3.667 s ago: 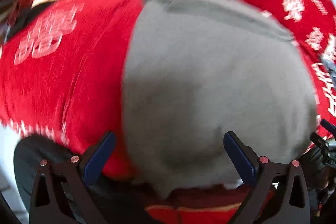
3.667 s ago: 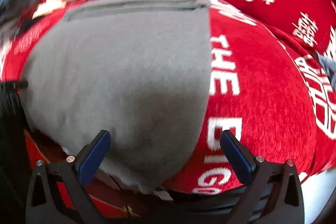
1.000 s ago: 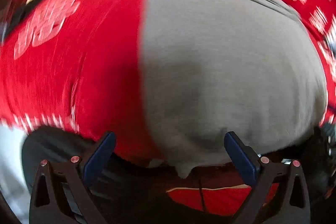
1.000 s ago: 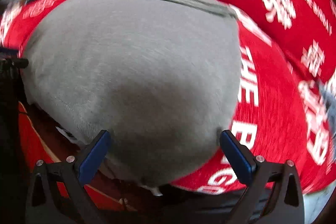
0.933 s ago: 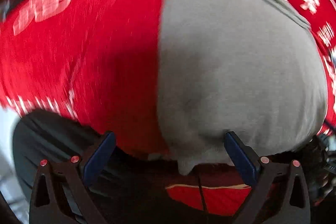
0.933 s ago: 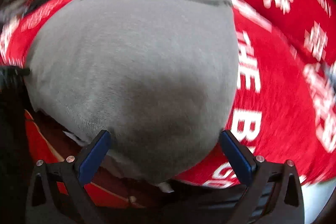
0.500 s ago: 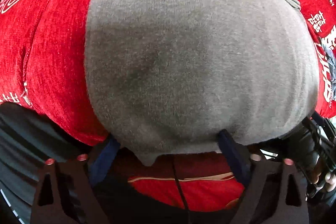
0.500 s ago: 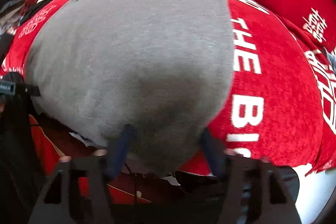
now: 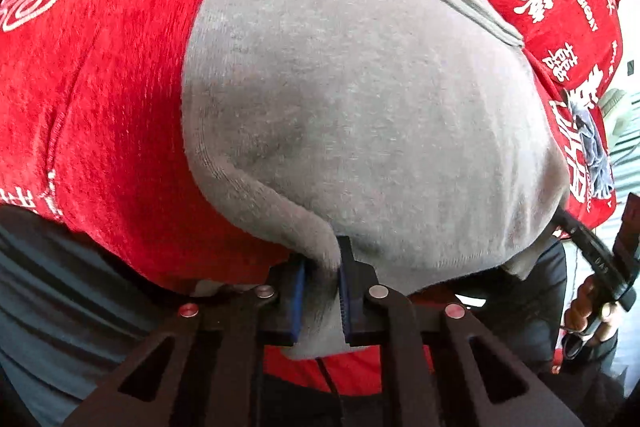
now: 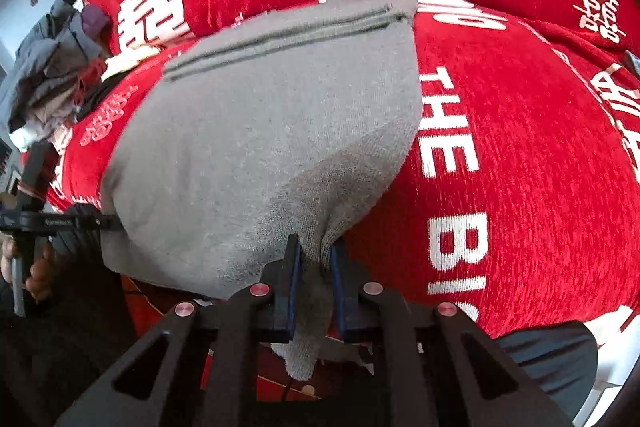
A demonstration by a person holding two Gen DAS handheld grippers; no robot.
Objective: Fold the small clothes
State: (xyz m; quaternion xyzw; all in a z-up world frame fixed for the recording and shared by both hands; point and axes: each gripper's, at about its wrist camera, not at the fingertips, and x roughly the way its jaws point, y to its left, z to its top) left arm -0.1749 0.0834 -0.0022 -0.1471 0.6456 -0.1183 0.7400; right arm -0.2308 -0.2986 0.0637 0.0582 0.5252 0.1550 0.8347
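Grey garment [image 9: 360, 99] lying flat on red cloth [image 9: 100, 107] with white lettering, ribbed band at far edge. Near edge hanging past the cloth's front, toward the cameras.

Left tongs [image 9: 322, 291] clamping near-left corner of garment; blue pads [image 9: 297, 299] pressing together on a bunched fold, fabric tail poking out below. Fold ridge running up-left from the pinch.

Right tongs [image 10: 312, 291] clamping near-right corner of the same garment [image 10: 260, 147]; pads closed on a narrow pinch, tail dangling beneath.

Both pinch points sitting at the near hem, one per corner, rest of garment spreading away from the tongs across the cloth [image 10: 520, 147].

Pile of other clothes [image 10: 52, 67] sitting at far left in right view, well apart from the garment.

Right hand [image 9: 592, 311] showing at right edge of left view, left hand [image 10: 36, 267] at left edge of right view, each gripping a handle.
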